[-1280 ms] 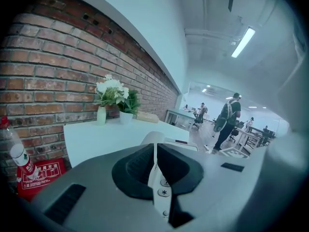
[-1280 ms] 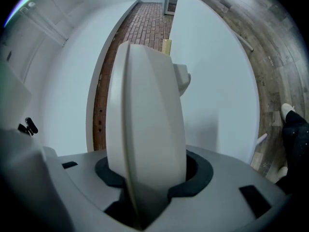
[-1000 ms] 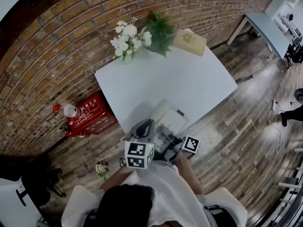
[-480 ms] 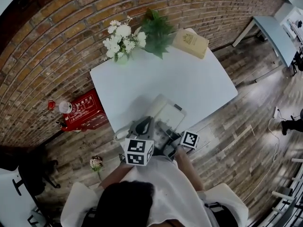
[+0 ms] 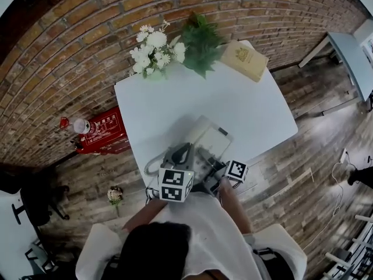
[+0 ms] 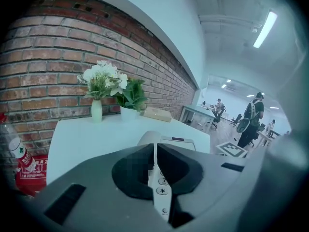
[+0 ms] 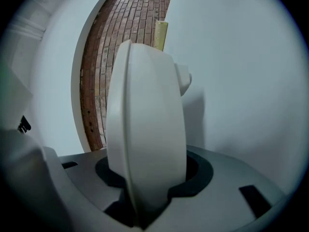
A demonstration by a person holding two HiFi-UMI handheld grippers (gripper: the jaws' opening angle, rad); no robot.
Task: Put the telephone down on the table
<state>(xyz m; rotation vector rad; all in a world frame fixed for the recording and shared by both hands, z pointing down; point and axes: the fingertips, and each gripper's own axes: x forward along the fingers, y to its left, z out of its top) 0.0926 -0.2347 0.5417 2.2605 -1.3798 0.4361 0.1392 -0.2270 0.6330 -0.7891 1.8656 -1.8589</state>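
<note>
One vase of flowers, one plant and one book are standing along the top of one white table. One telephone is sitting at lower centre over the table's near edge, between two grippers: the left gripper is pinching its keypad edge and the right gripper is clamping its rounded white body

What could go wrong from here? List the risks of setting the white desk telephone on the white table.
1. The white desk telephone is held right at the white table's near edge; set down there, it might overhang and tip off.
2. Its grey coiled cord loops past that edge and could snag.
3. The left gripper pinches a thin rim by the keypad, the right gripper a thick side; uneven release may tilt it.
</note>
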